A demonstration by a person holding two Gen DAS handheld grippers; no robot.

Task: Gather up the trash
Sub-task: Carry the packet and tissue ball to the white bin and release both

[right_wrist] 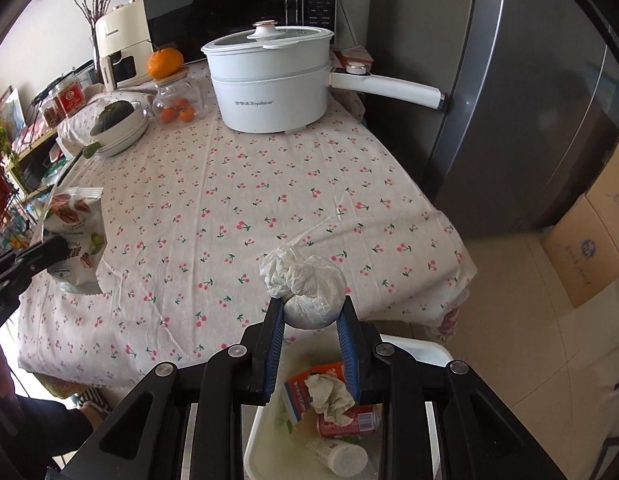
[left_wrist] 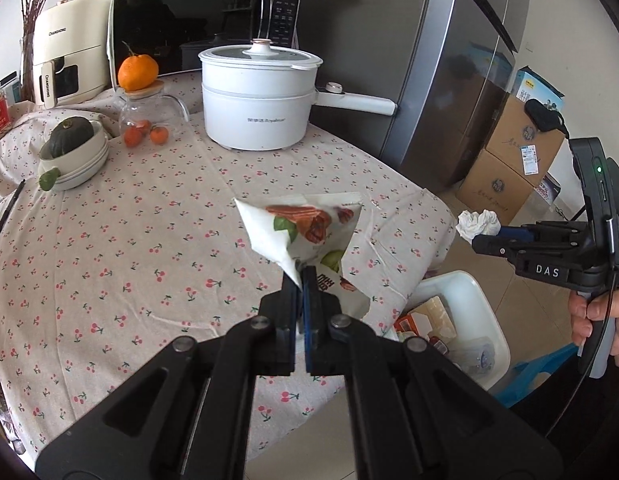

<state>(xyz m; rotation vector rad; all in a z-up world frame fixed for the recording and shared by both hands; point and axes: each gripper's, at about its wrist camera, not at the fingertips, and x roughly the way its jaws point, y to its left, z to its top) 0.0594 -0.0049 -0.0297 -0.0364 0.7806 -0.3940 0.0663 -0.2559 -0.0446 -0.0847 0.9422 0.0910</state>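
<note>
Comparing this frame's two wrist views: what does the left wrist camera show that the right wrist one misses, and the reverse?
Left wrist only: the person's hand gripping the right gripper.
Right wrist only: a red can and a white bottle inside the bin.
Both: the snack packet pinched by the left gripper, the crumpled tissue, the white pot.

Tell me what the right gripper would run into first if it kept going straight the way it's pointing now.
Probably the cherry-print tablecloth near the table's edge. The right gripper, shut on the crumpled tissue, points forward and down over the white bin towards it. Depth is unclear, so it might meet the bin's rim instead.
</note>
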